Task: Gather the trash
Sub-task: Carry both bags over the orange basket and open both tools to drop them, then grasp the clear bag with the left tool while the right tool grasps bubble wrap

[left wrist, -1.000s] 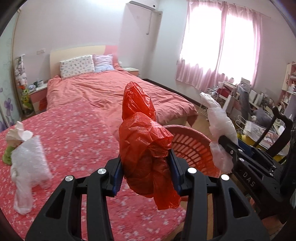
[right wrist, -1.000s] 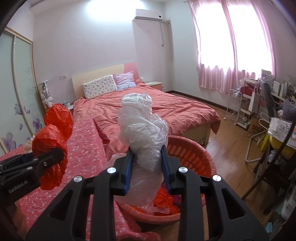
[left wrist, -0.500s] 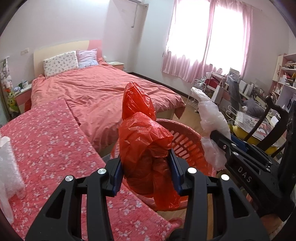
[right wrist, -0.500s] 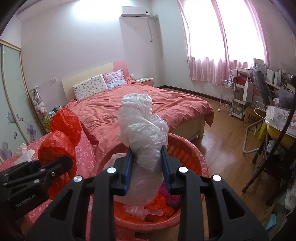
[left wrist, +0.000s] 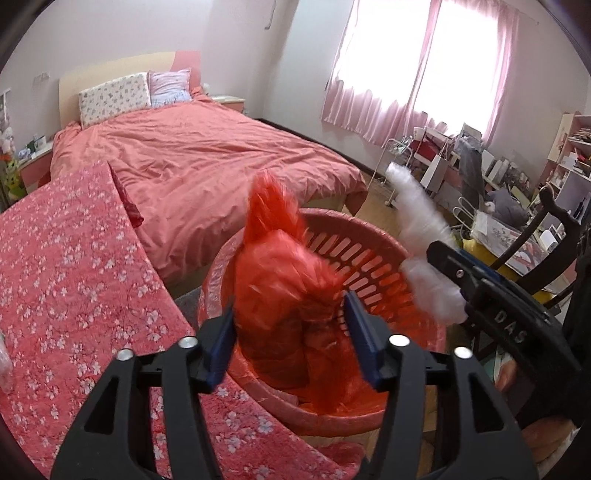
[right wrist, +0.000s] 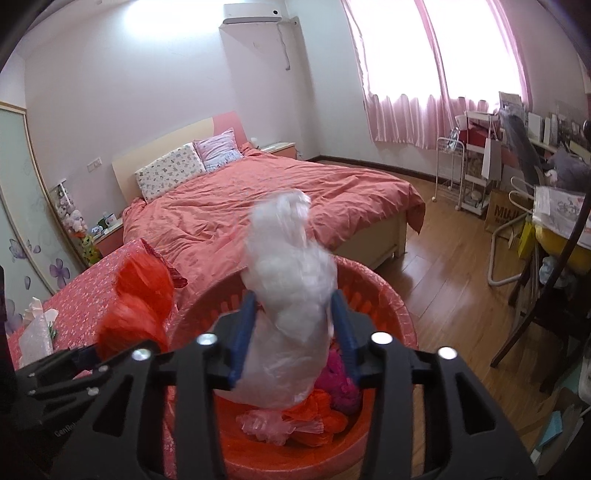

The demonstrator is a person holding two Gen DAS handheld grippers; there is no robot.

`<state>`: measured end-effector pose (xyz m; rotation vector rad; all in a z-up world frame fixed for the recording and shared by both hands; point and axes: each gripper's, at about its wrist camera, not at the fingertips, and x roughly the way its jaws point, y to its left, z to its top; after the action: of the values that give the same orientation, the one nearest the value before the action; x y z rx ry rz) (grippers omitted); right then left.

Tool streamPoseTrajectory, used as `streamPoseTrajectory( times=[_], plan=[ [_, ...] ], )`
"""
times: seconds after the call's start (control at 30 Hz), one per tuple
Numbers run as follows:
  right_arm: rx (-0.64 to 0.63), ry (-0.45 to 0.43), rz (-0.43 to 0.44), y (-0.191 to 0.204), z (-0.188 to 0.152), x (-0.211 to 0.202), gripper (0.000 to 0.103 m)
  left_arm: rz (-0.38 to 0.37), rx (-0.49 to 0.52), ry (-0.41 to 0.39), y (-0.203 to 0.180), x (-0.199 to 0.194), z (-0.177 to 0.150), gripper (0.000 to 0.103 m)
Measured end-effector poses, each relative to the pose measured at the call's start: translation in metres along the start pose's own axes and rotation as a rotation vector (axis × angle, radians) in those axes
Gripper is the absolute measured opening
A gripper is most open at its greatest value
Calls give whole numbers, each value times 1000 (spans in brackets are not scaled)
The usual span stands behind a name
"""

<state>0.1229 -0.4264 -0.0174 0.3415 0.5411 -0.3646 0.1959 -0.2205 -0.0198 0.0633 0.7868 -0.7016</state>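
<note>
Jaws of both grippers stood parted around feather-light, crumpled bags, red plastic bag left, clear plastic bag right, seemingly slipping toward the basket.

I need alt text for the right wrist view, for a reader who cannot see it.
The right gripper, jaws apart, has a clear plastic bag between them above a red basket of trash. Left of it, the left gripper carries a red bag; a bed lies behind.

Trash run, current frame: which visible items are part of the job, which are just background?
Job:
- red plastic bag between the left gripper fingers
- clear plastic bag between the right gripper fingers
- red basket, below both, already holding bags

Background:
- bed
- pillows
- floral cloth
- air conditioner
- white cart
</note>
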Motion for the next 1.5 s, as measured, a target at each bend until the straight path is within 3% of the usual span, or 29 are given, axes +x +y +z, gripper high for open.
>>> streamPoseTrajectory(
  times=[0.23, 0.5, 0.73, 1.03, 1.17, 1.33, 1.47, 1.5],
  plan=[
    [-4, 1, -18, 1, -6, 2, 62, 64, -29, 5, 16, -7, -5, 68],
    [-71, 8, -8, 25, -14, -2, 62, 219, -50, -48, 54, -44, -19, 68],
    [-135, 33, 65, 69, -23, -6, 62, 359, -134, -91, 117, -97, -37, 68],
    [-231, 58, 164, 140, -43, -12, 62, 567, -333, -166, 223, -173, -60, 68],
    [-266, 73, 191, 167, -52, -12, 62, 576, -412, -150, 257, -176, -67, 67],
    [-312, 90, 202, 192, -63, -13, 62, 552, -439, -96, 275, -155, -65, 56],
    [-351, 101, 206, 210, -70, -14, 62, 527, -494, -42, 291, -146, -78, 42],
    [-359, 101, 207, 214, -71, -14, 62, 515, -512, -31, 294, -144, -80, 33]
  ],
)
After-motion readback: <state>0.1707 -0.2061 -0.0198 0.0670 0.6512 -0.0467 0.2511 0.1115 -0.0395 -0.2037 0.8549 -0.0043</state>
